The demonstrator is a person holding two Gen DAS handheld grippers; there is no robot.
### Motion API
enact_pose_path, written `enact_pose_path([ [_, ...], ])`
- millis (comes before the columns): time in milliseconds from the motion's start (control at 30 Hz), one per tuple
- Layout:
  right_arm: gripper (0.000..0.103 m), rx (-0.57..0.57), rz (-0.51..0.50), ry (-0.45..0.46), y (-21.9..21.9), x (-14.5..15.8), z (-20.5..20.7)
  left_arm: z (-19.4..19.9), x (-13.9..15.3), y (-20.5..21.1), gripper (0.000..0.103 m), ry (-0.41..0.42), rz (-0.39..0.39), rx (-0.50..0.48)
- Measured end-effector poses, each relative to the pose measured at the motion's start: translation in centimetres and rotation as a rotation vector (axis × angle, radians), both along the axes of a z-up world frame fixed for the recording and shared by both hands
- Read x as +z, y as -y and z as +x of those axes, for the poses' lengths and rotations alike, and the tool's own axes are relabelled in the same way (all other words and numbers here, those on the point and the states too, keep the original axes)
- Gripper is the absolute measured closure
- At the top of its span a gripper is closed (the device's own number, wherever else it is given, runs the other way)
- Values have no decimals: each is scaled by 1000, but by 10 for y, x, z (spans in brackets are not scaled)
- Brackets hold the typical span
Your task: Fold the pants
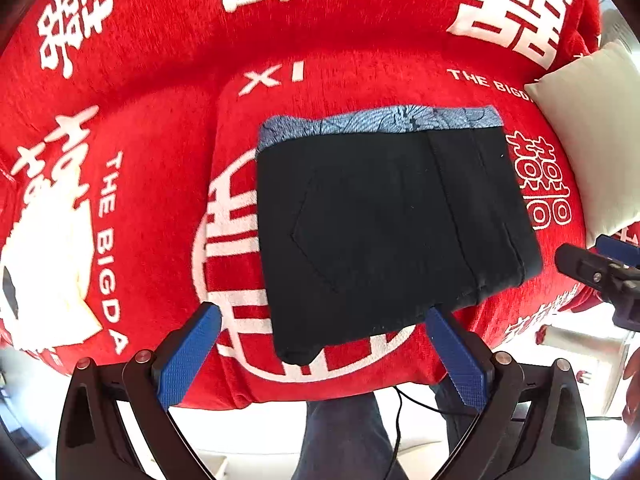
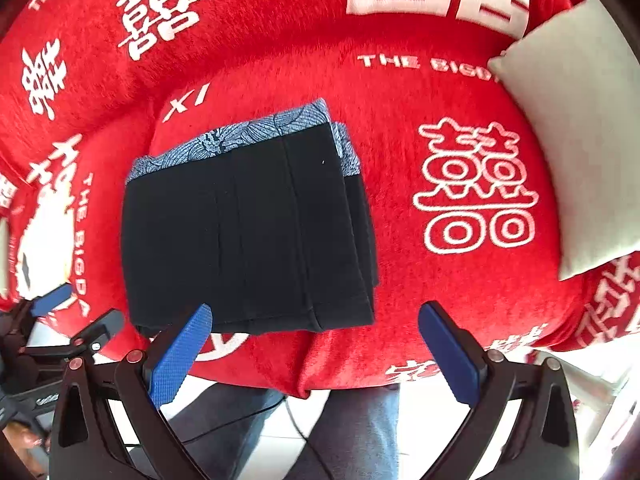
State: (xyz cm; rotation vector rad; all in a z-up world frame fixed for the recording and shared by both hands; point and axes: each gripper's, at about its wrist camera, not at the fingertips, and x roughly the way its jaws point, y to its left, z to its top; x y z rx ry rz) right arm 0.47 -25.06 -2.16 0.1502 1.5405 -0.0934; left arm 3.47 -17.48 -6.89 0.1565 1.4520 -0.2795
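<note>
The black pants [image 1: 384,232] lie folded into a neat rectangle mid-frame on the red blanket [image 1: 160,128]. The left tool [image 1: 324,336] and right tool [image 2: 316,334] both stand wide open, holding nothing, above the pants' near edge.

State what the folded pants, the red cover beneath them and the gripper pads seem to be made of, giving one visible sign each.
Pants: likely matte black woven cotton; stitched seams.
Red cover: probably plush fleece; fuzzy nap.
Pads: seemingly blue rubber or plastic; fine grid texture.
</note>
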Motion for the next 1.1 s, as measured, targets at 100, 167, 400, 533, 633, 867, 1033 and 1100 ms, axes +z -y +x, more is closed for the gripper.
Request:
enact_pose_path([
  [100, 0, 17, -29, -30, -10, 4, -1, -3, 9, -2, 0, 18, 10, 14],
  [167, 0, 9, -5, -41, -13, 8, -3, -3, 12, -3, 0, 20, 11, 33],
  [400, 0, 1, -6, -43, -16, 15, -10, -9, 22, -1, 0, 36, 19, 82],
  [533, 0, 33, -12, -38, -16, 17, -12, -15, 27, 0, 0, 36, 33, 119],
  [633, 0, 62, -16, -27, -18, 23, -14, -23, 33, 2, 0, 41, 43, 142],
  [867, 0, 112, -18, -12, -21, 30, -18, -35, 38, 11, 0, 43, 52, 148],
  [1033, 0, 106, -7, -13, -19, 30, -23, -41, 38, 13, 0, 36, 69, 153],
  [1100, 0, 103, -6, -15, -17, 30, -25, -43, 37, 13, 0, 27, 68, 156],
])
